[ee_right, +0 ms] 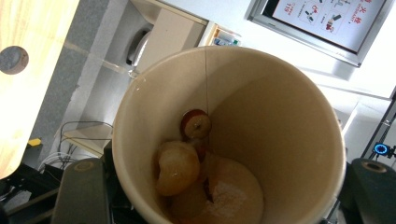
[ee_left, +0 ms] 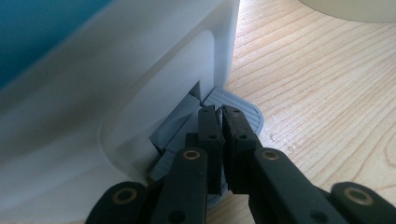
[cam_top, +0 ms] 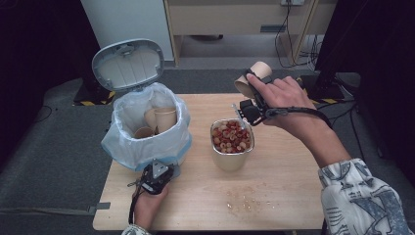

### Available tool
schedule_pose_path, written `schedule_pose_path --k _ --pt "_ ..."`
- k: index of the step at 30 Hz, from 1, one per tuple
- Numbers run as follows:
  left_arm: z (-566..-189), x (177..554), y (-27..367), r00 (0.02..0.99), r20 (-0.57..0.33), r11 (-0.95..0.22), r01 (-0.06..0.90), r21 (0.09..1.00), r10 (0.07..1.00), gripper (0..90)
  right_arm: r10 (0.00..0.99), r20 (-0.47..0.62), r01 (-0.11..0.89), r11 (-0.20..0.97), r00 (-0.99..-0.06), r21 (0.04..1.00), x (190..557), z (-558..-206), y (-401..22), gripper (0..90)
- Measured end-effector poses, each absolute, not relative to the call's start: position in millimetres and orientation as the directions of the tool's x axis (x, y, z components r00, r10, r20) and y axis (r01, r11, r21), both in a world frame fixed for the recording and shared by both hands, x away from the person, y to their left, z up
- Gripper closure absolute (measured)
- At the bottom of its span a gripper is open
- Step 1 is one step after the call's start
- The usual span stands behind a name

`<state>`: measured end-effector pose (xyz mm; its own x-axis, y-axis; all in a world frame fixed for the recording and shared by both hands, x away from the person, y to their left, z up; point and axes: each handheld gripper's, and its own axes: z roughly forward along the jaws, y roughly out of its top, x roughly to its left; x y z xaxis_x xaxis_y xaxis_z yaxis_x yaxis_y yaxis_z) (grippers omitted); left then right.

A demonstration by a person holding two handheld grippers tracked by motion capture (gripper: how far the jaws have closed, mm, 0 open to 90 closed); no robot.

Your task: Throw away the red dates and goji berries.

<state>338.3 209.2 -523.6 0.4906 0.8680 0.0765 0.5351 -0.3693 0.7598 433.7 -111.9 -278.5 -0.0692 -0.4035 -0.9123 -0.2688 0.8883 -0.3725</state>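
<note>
Paper cup (ee_right: 261,135) in right gripper (cam_top: 253,96) lies tilted, mouth toward camera.

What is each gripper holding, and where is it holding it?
The right gripper holds a paper cup by its side wall. The left gripper holds nothing; its shut jaws press the bin's grey pedal.

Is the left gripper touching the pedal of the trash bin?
Touching. In the left gripper view, the left gripper, jaws shut, rests its tips on the grey pedal of the white bin.

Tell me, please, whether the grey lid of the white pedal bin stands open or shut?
Open: the grey lid stands upright behind the bag-lined white pedal bin, with beige paper cups visible inside.
</note>
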Motion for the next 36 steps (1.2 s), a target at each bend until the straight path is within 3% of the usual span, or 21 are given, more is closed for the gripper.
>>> schedule_pose_path --k 3,8,15,19,36 --pt "-523.6 338.3 209.1 0.490 0.076 -0.369 0.535 0.760 0.868 85.9 -0.412 -0.909 -0.263 0.886 -0.064 -0.383 434.1 -282.1 -111.0 31.2" --pt "-523.6 338.3 209.3 0.491 0.076 -0.369 0.535 0.760 0.868 85.8 -0.547 -0.834 -0.285 0.813 -0.073 -0.508 434.6 -315.9 -100.8 31.3" --pt "-523.6 338.4 209.3 0.491 0.075 -0.368 0.535 0.760 0.868 85.9 -0.491 -0.868 -0.278 0.846 -0.075 -0.455 437.1 -307.3 -104.4 31.3" --pt "-523.5 338.2 209.1 0.490 0.077 -0.370 0.536 0.759 0.868 85.9 -0.565 -0.821 -0.285 0.803 -0.083 -0.524 437.1 -318.2 -102.9 31.3" --pt "-523.6 338.2 209.0 0.490 0.076 -0.368 0.535 0.760 0.869 85.7 -0.406 -0.898 -0.287 0.892 -0.171 -0.348 444.9 -324.8 -112.8 31.0"
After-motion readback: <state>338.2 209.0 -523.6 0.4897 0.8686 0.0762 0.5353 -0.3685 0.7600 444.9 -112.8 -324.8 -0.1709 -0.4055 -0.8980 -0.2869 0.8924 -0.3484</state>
